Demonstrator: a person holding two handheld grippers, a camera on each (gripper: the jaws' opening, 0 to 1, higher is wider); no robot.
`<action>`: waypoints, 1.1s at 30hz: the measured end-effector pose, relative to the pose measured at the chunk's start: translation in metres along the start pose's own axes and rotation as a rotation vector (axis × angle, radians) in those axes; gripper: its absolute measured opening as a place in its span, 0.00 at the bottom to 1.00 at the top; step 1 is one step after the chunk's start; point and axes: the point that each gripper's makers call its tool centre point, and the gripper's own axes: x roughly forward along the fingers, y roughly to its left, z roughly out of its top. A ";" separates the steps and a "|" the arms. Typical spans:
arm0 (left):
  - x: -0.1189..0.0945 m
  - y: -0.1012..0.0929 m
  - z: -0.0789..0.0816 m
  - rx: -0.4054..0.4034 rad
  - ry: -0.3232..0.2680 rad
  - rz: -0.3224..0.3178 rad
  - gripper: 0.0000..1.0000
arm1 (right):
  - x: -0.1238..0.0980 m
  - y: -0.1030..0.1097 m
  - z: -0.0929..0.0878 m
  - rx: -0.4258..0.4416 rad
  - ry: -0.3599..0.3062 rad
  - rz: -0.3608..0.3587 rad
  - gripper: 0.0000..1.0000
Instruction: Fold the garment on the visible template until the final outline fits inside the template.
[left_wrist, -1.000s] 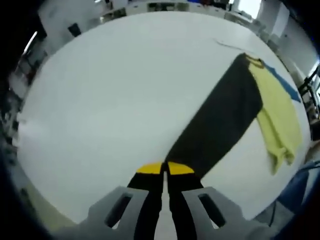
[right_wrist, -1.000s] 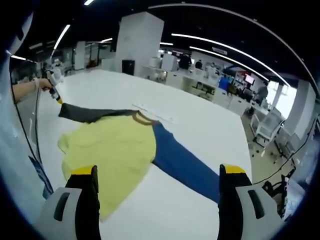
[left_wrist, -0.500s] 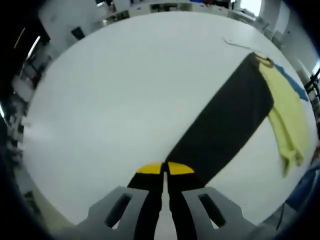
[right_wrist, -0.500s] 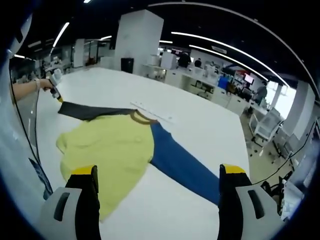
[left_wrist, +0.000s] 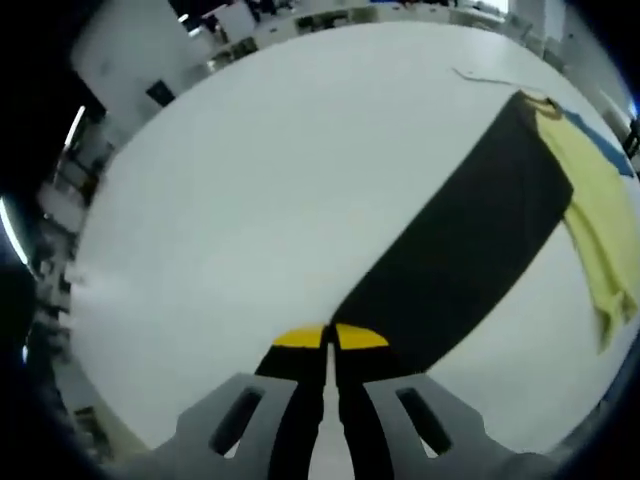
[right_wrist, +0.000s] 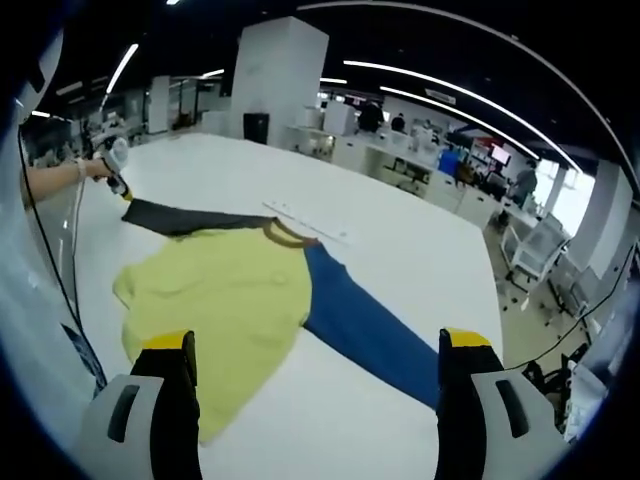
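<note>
- Garment (right_wrist: 225, 300) lies spread on the white table (left_wrist: 250, 180): yellow body in the middle, dark sleeve (left_wrist: 470, 250) running out to one side, blue sleeve (right_wrist: 370, 335) to the other.
- Left gripper (left_wrist: 330, 338) is clamped on the cuff end of the dark sleeve, its yellow-tipped jaws pressed together with the fabric running away from them; in the right gripper view it shows small at the far left (right_wrist: 118, 172), held in the person's hand.
- Right gripper (right_wrist: 315, 365) hangs above the near edge of the garment with jaws spread wide and nothing between them.
- Step in hand looks like drawing the dark sleeve straight before folding it in over the yellow body.
- To do it well, the sleeve should be kept taut and low over the table, so the body is not dragged with it, and carried across in one flat arc so the fold line lands at the shoulder seam.
- Free gripper could pin the yellow body near the collar (right_wrist: 285, 237) to keep it from sliding.
- No template outline can be made out on the table, so fit cannot be judged.
</note>
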 end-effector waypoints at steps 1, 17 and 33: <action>0.001 0.000 0.000 0.001 0.003 0.001 0.00 | 0.001 0.001 0.000 -0.002 0.002 0.002 1.00; 0.012 0.017 0.014 0.029 -0.047 0.095 0.00 | 0.008 0.003 -0.003 -0.002 0.027 0.017 1.00; 0.035 0.024 0.013 0.012 -0.016 0.115 0.00 | 0.010 -0.002 -0.002 0.001 0.031 0.009 1.00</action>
